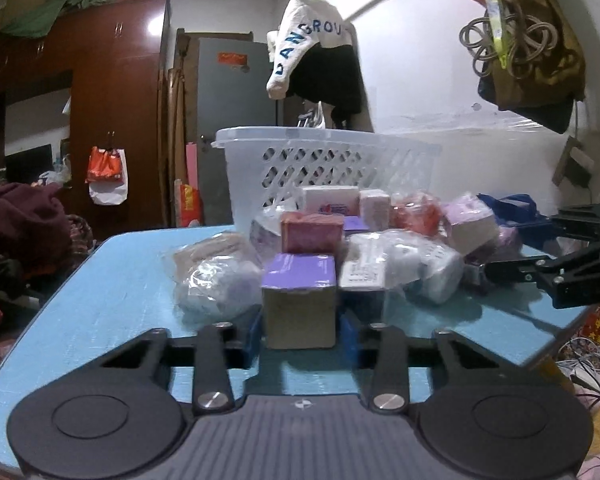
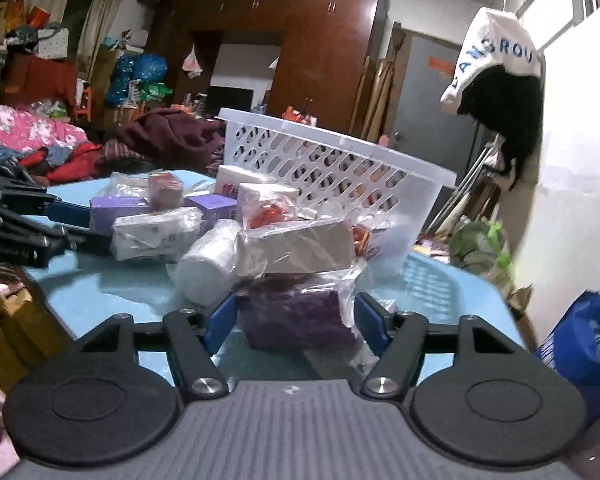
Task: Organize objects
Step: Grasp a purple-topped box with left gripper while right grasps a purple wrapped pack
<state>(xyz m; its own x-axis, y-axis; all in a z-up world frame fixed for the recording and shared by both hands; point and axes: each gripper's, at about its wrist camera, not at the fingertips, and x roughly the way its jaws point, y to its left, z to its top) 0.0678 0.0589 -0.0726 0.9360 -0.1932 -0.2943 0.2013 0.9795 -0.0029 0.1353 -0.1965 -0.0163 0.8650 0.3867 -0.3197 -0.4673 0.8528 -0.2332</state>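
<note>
At six o'clock on the light-blue surface (image 1: 112, 292), the left claw (image 1: 299, 334) straddles a stiff purple-topped cardboard box (image 1: 299, 300), its fingers spread beside the flat sides, the best place to grip. At twelve stands the white lattice plastic basket (image 1: 324, 160). The right claw (image 2: 296, 320), also spread, flanks a soft, slippery purple plastic-wrapped packet (image 2: 296, 316).

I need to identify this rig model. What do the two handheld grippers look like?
Both match: the left gripper and right gripper have black linkage bars with silver bolts, two round black discs, a ribbed grey body with a small round logo, and blue fingers. No cables or sleeves visible.
</note>
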